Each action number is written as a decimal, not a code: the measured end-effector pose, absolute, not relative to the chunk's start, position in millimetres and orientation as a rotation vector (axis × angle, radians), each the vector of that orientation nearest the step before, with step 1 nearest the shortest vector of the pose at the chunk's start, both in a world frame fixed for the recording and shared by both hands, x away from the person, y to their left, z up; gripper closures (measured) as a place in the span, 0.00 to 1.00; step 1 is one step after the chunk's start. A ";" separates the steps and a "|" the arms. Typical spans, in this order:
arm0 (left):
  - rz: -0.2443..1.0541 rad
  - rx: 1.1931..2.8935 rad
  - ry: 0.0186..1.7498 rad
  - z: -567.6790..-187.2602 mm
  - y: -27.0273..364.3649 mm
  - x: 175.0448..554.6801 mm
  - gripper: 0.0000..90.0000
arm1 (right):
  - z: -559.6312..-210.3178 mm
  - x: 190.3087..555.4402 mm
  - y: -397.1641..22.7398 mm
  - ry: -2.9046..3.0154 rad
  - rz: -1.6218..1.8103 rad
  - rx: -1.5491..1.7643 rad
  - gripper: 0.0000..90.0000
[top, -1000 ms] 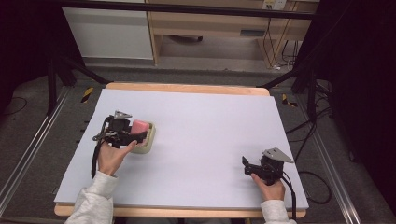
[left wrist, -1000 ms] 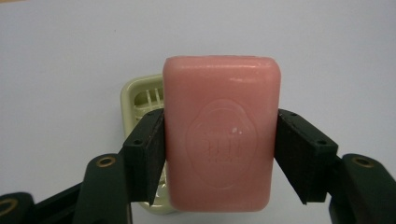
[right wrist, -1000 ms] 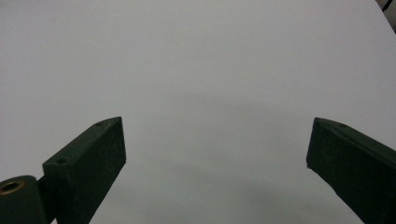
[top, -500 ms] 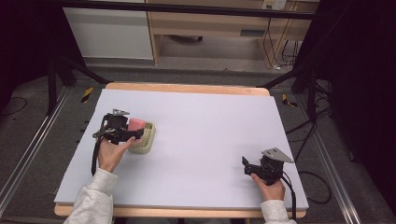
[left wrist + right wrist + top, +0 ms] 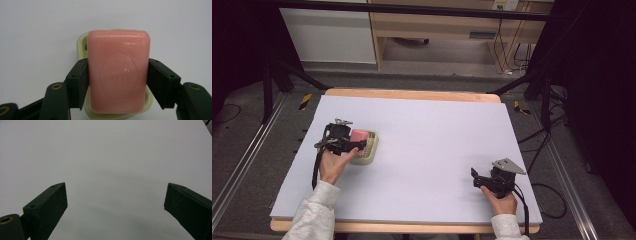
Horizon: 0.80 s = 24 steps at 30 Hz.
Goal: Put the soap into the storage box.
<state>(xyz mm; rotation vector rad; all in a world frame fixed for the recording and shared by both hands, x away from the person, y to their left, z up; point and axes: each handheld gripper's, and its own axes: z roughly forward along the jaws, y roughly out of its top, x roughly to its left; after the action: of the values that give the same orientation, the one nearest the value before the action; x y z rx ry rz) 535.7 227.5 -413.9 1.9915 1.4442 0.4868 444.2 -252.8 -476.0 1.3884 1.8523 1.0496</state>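
Soap (image 5: 119, 72), a pink bar with a stamped emblem, sits clamped between the 2 jaws of the left claw (image 5: 119, 83), whose pads press on its long sides. It hangs just above a pale green soap dish (image 5: 368, 147) lying on the left part of the counter (image 5: 427, 150), and from the left gripper view the bar covers most of the dish, whose rim peeks out above and below it. Whether the bar already touches the dish I cannot tell.

Judging by this, the step in hand is setting the soap into the dish. To do it well, keep the bar level and centred over the dish, its long axis matching the dish's, and lower it slowly until it rests on the ribs. Only then release, and draw the jaws apart evenly so neither pad drags the slippery bar sideways or tips the light dish. Lift straight up afterwards.

The right claw (image 5: 116, 202) rests near the counter's right front corner, jaws wide apart with nothing between them.
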 end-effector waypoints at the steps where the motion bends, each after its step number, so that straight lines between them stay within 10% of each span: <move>1: 0.486 1.993 1.445 -414.5 227.3 536.0 0.41 | -476.1 444.2 -252.8 1.854 1.049 1.388 0.06; 24: 0.461 2.007 1.481 -428.0 222.3 543.1 0.41 | -476.6 444.6 -252.3 1.858 1.044 1.384 0.06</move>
<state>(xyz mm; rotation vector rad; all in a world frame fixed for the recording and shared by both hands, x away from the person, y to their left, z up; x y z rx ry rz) 543.1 222.3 -428.0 2.0070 1.4806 0.4611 444.6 -252.3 -476.6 1.3837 1.8583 1.0442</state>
